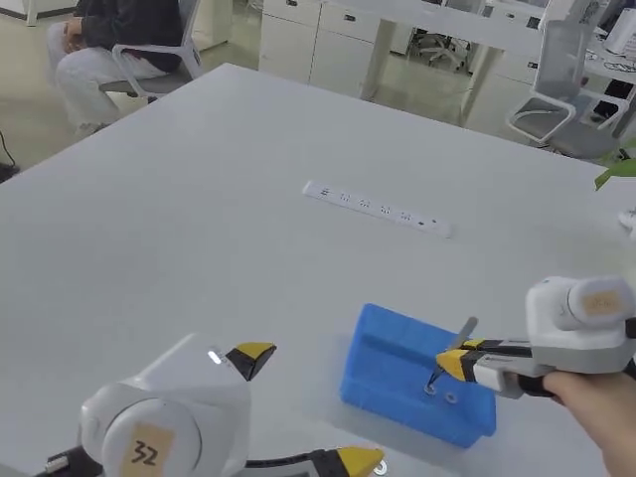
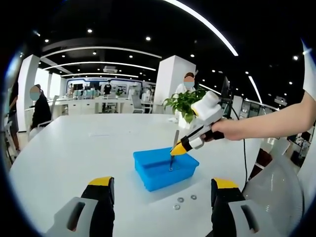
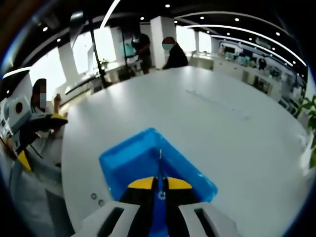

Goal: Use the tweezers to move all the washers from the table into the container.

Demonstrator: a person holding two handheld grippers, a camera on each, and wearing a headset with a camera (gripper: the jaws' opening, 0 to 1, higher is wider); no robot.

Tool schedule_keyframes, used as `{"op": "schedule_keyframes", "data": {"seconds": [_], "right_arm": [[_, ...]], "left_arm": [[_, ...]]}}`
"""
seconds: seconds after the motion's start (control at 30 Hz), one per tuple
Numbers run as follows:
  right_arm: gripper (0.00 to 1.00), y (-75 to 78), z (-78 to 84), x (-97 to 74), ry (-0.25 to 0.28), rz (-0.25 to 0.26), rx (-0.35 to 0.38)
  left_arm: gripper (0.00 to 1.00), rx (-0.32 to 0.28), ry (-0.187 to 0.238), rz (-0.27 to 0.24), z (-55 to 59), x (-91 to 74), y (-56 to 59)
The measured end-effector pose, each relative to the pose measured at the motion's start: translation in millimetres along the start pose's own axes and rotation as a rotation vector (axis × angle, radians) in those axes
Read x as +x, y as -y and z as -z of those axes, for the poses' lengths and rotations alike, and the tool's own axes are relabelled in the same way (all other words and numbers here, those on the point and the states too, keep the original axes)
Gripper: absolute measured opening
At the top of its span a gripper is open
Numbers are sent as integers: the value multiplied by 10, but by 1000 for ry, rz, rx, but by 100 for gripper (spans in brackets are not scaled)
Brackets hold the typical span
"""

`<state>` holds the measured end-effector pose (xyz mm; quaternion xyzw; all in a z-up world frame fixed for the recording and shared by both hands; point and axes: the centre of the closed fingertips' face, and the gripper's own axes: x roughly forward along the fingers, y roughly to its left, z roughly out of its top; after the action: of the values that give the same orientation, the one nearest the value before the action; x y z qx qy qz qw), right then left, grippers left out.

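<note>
The left claw hangs spread wide over the white worktop, on the near side of the blue container. Three loose washers lie on the worktop just in front of the container, between the spread jaws in the left gripper view. From the container's right, the right claw is pressed together on the tweezers, whose tips reach down inside the container, near two dropped washers on its floor.

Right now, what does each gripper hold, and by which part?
The right gripper pinches the tweezers near their middle, tips down over the container. The left gripper holds nothing.
</note>
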<state>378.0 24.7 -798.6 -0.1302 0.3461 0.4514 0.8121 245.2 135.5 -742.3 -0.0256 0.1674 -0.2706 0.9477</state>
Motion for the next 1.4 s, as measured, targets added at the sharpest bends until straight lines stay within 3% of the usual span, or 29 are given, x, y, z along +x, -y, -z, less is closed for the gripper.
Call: {"op": "schedule_keyframes", "data": {"seconds": [0.4,0.77,1.03,1.4], "right_arm": [[4,-225,-178,-226,91,-15,16],[4,-437,-209,-363,127,-55,30],[4,-594,-110,-403,114,-83,39],[4,-814,206,-370,19,-158,48]], "left_arm": [[81,4,-8,2,13,6,7],[81,10,-13,6,20,8,18],[80,11,-17,9,28,8,23],[79,15,-28,14,51,12,29]]}}
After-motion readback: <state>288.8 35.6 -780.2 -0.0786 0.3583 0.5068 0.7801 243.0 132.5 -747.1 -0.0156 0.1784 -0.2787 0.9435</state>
